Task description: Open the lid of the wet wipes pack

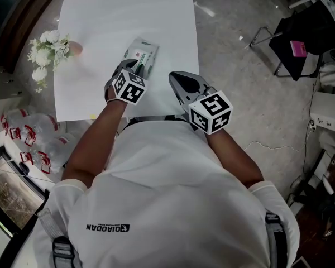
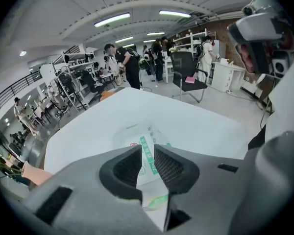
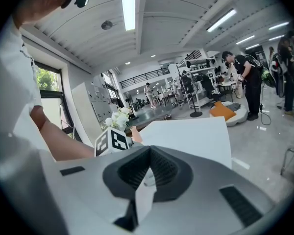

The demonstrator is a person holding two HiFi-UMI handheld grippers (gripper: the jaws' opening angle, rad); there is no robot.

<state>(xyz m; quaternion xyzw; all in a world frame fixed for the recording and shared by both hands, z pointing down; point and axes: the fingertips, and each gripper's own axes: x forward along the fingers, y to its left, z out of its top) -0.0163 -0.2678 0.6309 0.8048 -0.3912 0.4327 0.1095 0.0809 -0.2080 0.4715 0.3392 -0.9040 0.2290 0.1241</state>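
Observation:
The wet wipes pack [image 1: 143, 51], white with green print, lies flat near the middle of the white table [image 1: 128, 15]. My left gripper [image 1: 130, 66] points steeply down at the pack's near end. In the left gripper view its jaws stand a narrow gap apart, my left gripper [image 2: 148, 153] is open, and the pack [image 2: 145, 135] shows through and beyond the gap. I cannot tell whether the tips touch it. My right gripper [image 1: 175, 77] hovers to the right of the pack, apart from it. Seen in its own view, my right gripper [image 3: 149, 153] is shut and holds nothing.
A small vase of white flowers [image 1: 47, 49] stands at the table's left edge. Several plastic bottles [image 1: 28, 134] lie on the floor at the left. A black chair [image 1: 301, 43] stands off to the right. People [image 2: 123, 62] stand far behind the table.

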